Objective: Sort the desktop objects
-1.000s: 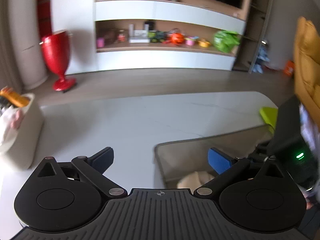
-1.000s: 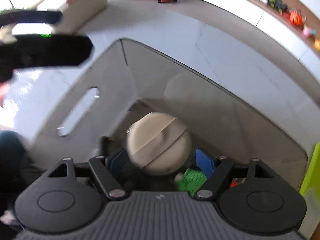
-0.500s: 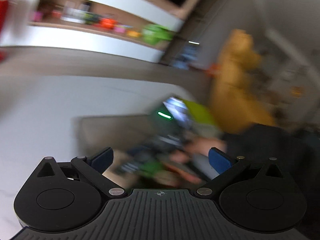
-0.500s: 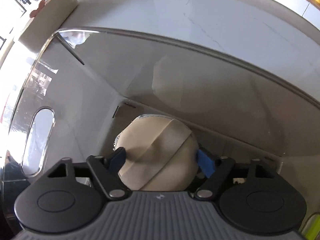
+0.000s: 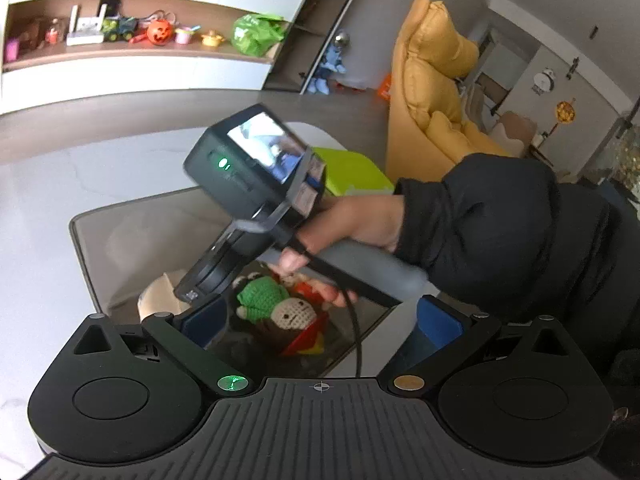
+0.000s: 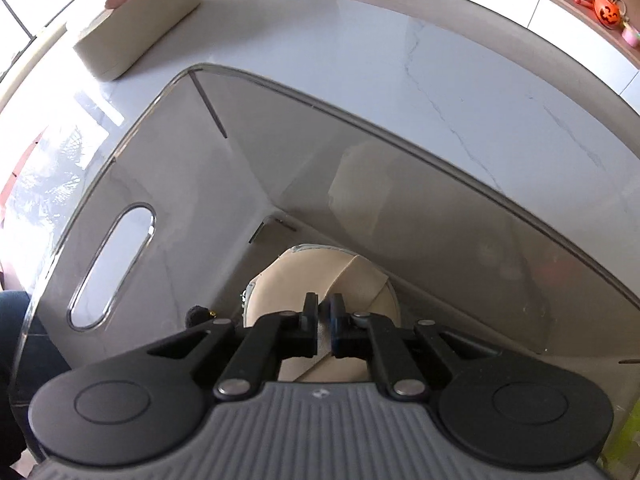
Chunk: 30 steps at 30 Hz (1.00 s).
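A clear, smoke-tinted bin point(image 6: 440, 208) stands on the white marble table point(image 6: 400, 60). Inside it lies a round beige object point(image 6: 320, 276) with a folded band across its top. My right gripper point(image 6: 323, 308) points steeply down into the bin, its jaws shut with the fingertips right over that beige top; whether they pinch the band I cannot tell. In the left wrist view a hand in a black sleeve point(image 5: 360, 220) holds that gripper in the bin, beside a crochet doll point(image 5: 280, 304) with a green cap and red pieces. My left gripper point(image 5: 320, 320) hovers open above the bin's near edge.
A beige box point(image 6: 136, 20) with small items sits at the table's far left. A lime-green object point(image 5: 352, 172) lies beyond the bin. A yellow armchair point(image 5: 432, 92) stands to the right, and a toy shelf point(image 5: 152, 36) lines the back wall.
The left view swung right and down, from the shelf onto the bin and the other hand. The right jaws, wide on either side of the beige object, closed over its top as the gripper sank.
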### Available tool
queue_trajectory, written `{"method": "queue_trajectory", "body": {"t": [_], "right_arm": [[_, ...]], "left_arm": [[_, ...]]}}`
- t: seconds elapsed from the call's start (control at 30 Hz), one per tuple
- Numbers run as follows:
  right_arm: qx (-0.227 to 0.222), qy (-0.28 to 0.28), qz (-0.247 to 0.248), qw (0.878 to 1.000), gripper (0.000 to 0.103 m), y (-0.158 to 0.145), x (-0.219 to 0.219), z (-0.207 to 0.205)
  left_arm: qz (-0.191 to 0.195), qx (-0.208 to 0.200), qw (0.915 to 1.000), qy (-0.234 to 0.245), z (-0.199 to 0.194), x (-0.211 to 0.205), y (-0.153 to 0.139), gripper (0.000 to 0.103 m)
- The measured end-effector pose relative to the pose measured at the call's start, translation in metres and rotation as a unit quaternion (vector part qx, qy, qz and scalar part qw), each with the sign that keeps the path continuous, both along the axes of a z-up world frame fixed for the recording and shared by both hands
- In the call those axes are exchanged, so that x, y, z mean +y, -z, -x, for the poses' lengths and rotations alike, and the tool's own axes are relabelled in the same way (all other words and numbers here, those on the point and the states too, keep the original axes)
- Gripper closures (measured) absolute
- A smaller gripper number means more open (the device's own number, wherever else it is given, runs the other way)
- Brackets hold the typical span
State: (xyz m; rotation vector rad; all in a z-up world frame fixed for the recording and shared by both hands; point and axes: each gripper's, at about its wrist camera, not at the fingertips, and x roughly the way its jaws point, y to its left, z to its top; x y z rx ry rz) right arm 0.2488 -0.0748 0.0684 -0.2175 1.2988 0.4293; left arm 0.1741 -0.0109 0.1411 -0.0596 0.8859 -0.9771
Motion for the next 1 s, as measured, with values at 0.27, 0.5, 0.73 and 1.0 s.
{"method": "queue_trajectory", "body": {"t": [0.27, 0.5, 0.73, 1.0], "right_arm": [[0.114, -0.023, -0.068, 0.991, 0.024, -0.014, -0.022, 0.0], [0.138, -0.065, -0.041, 0.987, 0.022, 0.008, -0.003, 0.02], [0.151, -0.102, -0.029, 0.983, 0.037, 0.021, 0.022, 0.029], [0.008, -0.238, 0.03, 0.971, 0.033, -0.008, 0.041, 0.059]], "left_arm": [[0.044, 0.007, 0.9983, -0.037, -0.011, 0.034, -0.005, 0.0], [0.145, 0.083, 0.9771, -0.132, -0.045, 0.102, 0.005, 0.0], [0.151, 0.099, 0.9736, -0.139, -0.056, 0.106, 0.013, 0.0], [0.137, 0.106, 0.9768, -0.126, -0.061, 0.093, 0.016, 0.0]]}}
